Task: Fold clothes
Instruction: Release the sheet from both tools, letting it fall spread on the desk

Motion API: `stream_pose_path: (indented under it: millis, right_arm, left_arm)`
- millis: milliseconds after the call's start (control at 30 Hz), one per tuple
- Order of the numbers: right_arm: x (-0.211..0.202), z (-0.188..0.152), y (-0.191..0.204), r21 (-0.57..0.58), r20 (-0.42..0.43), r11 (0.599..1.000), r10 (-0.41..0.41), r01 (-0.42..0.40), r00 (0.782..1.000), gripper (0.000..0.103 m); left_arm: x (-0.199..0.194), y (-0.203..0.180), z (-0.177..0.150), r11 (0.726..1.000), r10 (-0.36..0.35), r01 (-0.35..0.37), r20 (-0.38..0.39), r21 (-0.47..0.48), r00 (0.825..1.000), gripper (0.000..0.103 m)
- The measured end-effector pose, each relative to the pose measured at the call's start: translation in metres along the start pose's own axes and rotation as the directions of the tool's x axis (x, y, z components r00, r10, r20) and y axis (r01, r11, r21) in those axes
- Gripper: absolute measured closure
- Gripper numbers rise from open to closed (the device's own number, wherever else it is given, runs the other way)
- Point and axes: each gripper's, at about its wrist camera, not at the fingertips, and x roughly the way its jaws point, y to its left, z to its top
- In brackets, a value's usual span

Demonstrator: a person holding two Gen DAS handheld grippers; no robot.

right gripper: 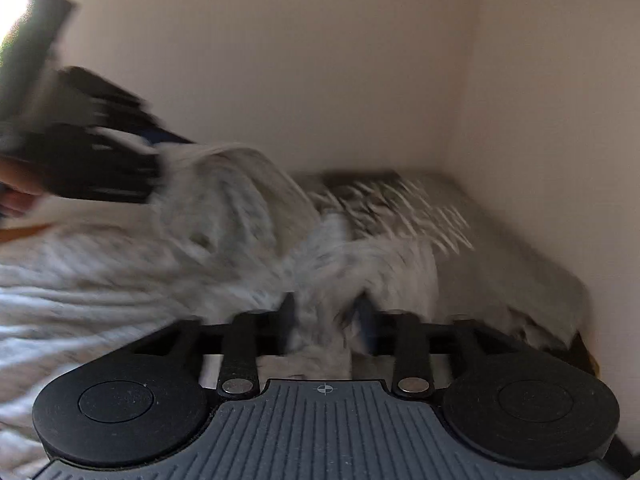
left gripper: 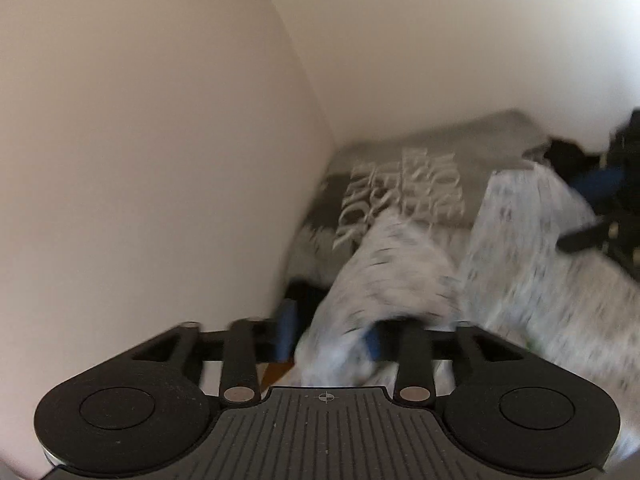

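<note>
A white garment with small dark speckles [left gripper: 400, 256] is held up between both grippers, blurred by motion. My left gripper [left gripper: 330, 332] is shut on a bunch of its cloth, which fills the gap between the blue pads. My right gripper [right gripper: 326, 320] is shut on another bunch of the same garment [right gripper: 240, 216]. The other gripper shows in each view: the right one [left gripper: 600, 208] at the right edge of the left wrist view, the left one [right gripper: 100, 156] at the left edge of the right wrist view, with a hand [right gripper: 20, 188] behind it.
A grey folded garment with white lettering [left gripper: 404, 188] lies in the corner where two pale walls [left gripper: 160, 120] meet. It also appears in the right wrist view [right gripper: 400, 208]. More speckled white cloth [right gripper: 60, 288] spreads low on the left.
</note>
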Motion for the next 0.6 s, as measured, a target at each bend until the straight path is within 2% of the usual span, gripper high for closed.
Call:
stream_pose_path:
  millis: [100, 167, 233, 267, 400, 500, 600]
  right_arm:
    - [0.002, -0.004, -0.008, 0.035, 0.067, 0.998, -0.051, 0.049, 0.996, 0.047]
    - [-0.001, -0.008, -0.007, 0.054, 0.111, 0.998, -0.028, 0.022, 0.993, 0.044]
    - [0.001, -0.013, 0.001, 0.06, 0.133, 0.997, 0.03, -0.038, 0.991, 0.044]
    - [0.003, -0.015, 0.006, 0.062, 0.143, 0.996, 0.06, -0.069, 0.988, 0.045]
    - [0.008, -0.028, 0.036, 0.043, 0.158, 0.978, 0.193, -0.202, 0.968, 0.045]
    - [0.011, -0.042, 0.067, 0.037, 0.143, 0.945, 0.318, -0.326, 0.937, 0.044]
    - [0.01, -0.055, 0.097, 0.012, 0.119, 0.929, 0.366, -0.37, 0.923, 0.044]
  left_arm:
    - [-0.013, 0.015, -0.012, 1.0, 0.006, -0.006, -0.017, -0.028, 1.0, 0.045]
    - [-0.027, 0.025, -0.016, 0.997, 0.014, -0.015, -0.021, -0.07, 1.0, 0.042]
    - [-0.042, 0.034, -0.02, 0.993, 0.021, -0.024, -0.025, -0.112, 0.999, 0.038]
    - [-0.049, 0.039, -0.022, 0.991, 0.025, -0.028, -0.027, -0.133, 0.999, 0.033]
    - [-0.093, 0.054, -0.052, 0.975, 0.048, -0.055, -0.042, -0.213, 0.998, 0.031]
    - [-0.128, 0.062, -0.09, 0.959, 0.057, -0.068, -0.049, -0.274, 0.997, 0.029]
    - [-0.159, 0.066, -0.13, 0.941, 0.075, -0.087, -0.048, -0.327, 0.996, 0.028]
